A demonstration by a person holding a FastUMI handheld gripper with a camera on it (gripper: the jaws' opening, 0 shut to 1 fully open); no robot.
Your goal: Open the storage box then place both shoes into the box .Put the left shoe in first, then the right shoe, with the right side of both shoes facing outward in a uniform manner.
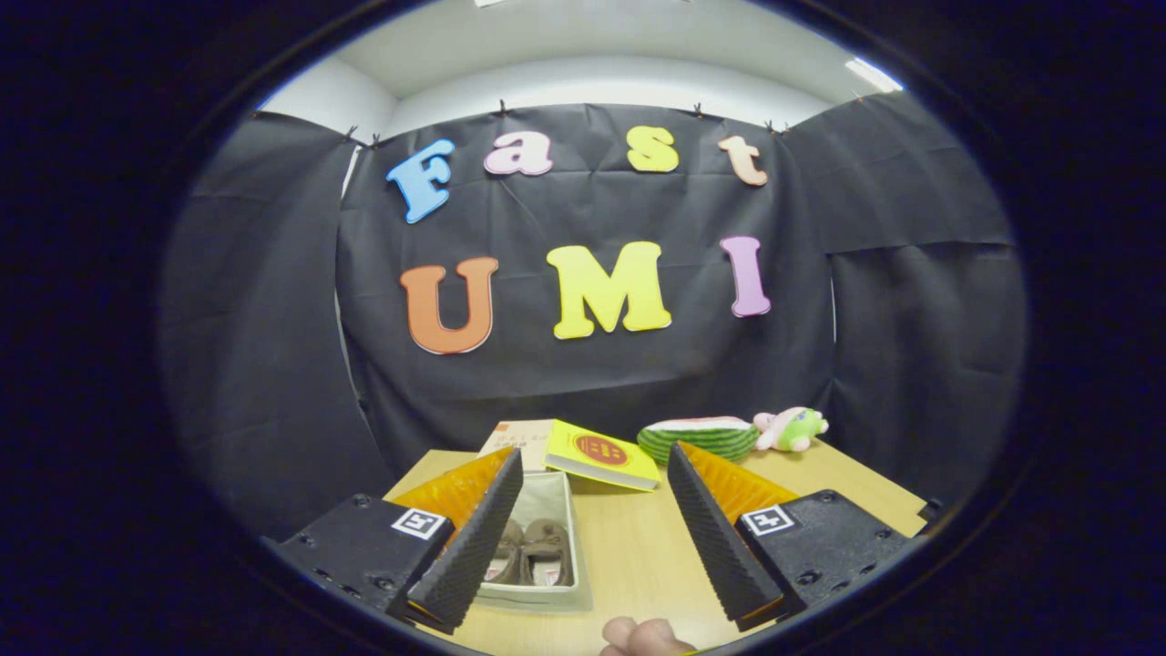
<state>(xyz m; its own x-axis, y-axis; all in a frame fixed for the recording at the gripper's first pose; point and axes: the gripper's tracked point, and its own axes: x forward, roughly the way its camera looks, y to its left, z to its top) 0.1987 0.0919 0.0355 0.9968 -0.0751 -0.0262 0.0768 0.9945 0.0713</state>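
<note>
My tool [588, 538] is spread wide, holding nothing, above the tabletop [638, 547]. Both shoes [533, 551] sit side by side in the open storage box [547, 597], just inside my left finger.

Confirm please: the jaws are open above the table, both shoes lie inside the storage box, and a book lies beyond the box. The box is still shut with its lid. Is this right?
Not quite. In the gripper view the storage box is open, with no lid on it, and both shoes show inside. The rest holds: the gripper has its jaws open above the table, and the book lies beyond the box.
</note>
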